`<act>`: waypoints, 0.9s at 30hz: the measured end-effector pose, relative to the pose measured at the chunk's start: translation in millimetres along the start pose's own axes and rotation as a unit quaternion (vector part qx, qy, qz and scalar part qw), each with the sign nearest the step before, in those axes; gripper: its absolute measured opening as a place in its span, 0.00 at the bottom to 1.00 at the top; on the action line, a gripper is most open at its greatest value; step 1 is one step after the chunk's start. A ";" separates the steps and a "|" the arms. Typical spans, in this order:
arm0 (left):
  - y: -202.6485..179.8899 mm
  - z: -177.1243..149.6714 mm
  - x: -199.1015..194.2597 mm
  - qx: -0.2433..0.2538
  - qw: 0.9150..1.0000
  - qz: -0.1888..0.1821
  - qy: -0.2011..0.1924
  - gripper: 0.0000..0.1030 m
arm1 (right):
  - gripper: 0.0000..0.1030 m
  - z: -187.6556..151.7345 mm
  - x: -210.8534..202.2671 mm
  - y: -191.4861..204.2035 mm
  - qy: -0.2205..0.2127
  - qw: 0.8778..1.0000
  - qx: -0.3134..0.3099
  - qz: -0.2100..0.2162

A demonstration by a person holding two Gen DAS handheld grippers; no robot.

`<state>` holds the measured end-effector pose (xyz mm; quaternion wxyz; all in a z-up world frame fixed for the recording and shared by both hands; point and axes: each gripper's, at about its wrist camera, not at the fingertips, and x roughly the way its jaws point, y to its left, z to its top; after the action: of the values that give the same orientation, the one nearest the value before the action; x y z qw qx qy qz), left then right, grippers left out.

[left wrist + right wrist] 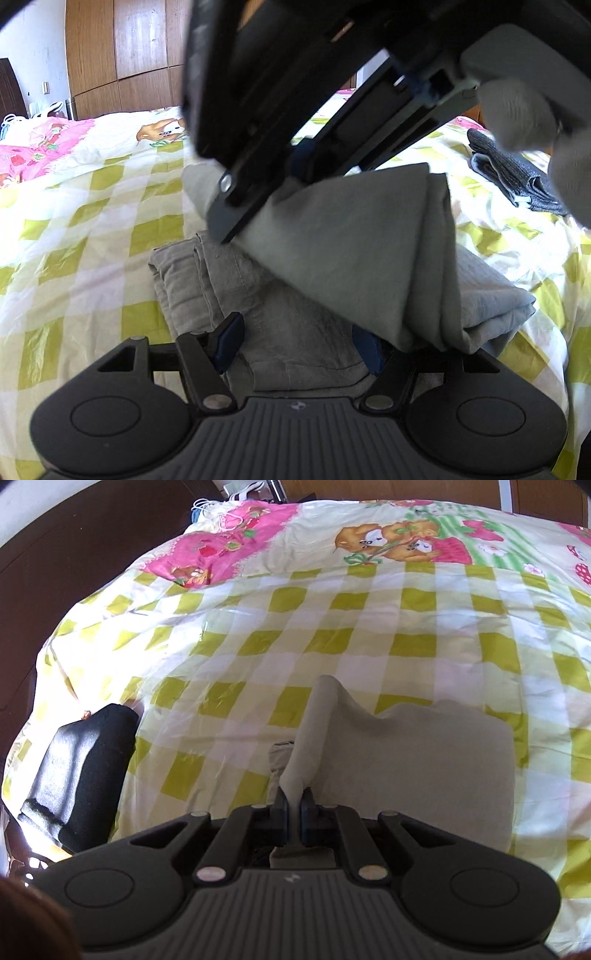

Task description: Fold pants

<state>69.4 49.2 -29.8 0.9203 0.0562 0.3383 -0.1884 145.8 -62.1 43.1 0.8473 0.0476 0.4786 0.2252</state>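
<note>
Grey soft cloth pants (280,295) lie half folded on the yellow checked bed sheet (92,229). Right gripper (293,812) pinches a lifted edge; left gripper (299,343) gapes over them, gripping nothing.

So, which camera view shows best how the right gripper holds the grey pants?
The right wrist view: the right gripper is shut on a raised fold of the grey pants, seen clearly between its pads. The left wrist view shows that gripper only from outside, blurred, lifting the cloth.

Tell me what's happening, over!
Right gripper shut on gray pants, lifting a fold. Left gripper open over them. Nothing blocking.
</note>
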 end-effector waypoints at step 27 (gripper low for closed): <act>4.1 1.4 -4.4 -0.006 1.000 -0.004 -0.002 0.74 | 0.07 -17.0 31.5 7.8 0.032 0.999 -0.011 -0.011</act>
<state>68.7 54.0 -25.9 0.9204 0.0485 0.3381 -0.1901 142.9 -44.0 11.4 0.8343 0.0257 0.5039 0.2221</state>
